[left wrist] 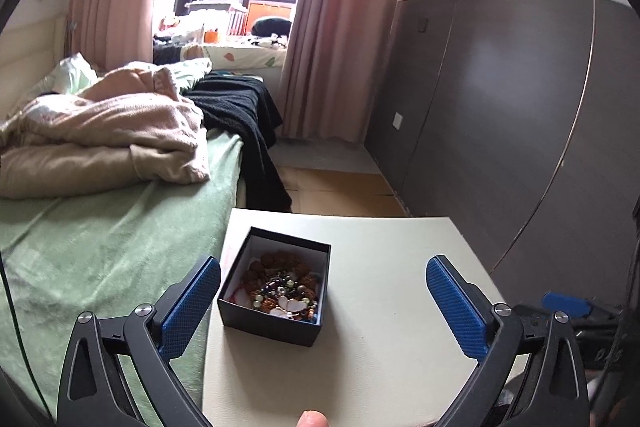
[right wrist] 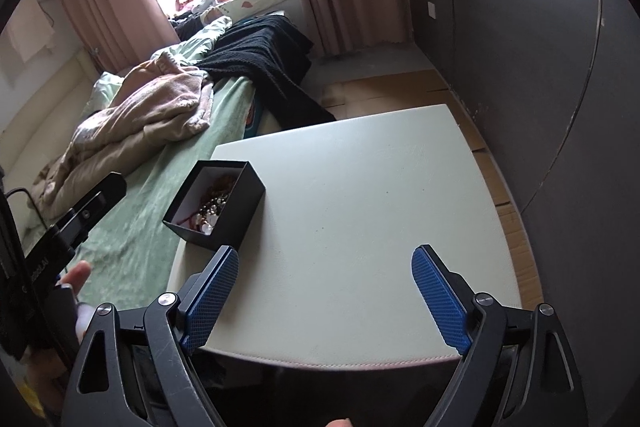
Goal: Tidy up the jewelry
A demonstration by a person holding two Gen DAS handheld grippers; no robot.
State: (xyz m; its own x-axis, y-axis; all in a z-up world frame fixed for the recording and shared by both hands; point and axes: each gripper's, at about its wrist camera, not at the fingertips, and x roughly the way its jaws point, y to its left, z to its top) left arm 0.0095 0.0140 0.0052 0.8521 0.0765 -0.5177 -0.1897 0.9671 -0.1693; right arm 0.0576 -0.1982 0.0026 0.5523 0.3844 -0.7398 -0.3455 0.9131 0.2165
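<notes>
A: Both tongs, left (left wrist: 323,301) and right (right wrist: 325,289), gape wide, holding nothing.

B: And the jewelry (left wrist: 282,287)?

A: Heaped in the lidless black box (left wrist: 276,321) on the table (left wrist: 400,267). Could be sorted already, or awaiting sorting.

The left gripper (left wrist: 323,287) and right gripper (right wrist: 325,277) both have black arms and blue pads with a fine cross-hatched texture. Ahead of the left gripper, the box (left wrist: 276,289) is black outside and white inside, holding jewelry (left wrist: 282,287) in brown, pearl-white, dark and gold tones with a touch of red. The tabletop (right wrist: 360,195) is plain off-white. Left of both grippers, the bed sheet (left wrist: 100,247) is pale green, the blanket (left wrist: 104,131) beige-pink, and the knit throw (left wrist: 244,115) black. The curtains (left wrist: 340,27) are dusty pink, and the wall panels (left wrist: 500,87) dark grey-brown.
</notes>
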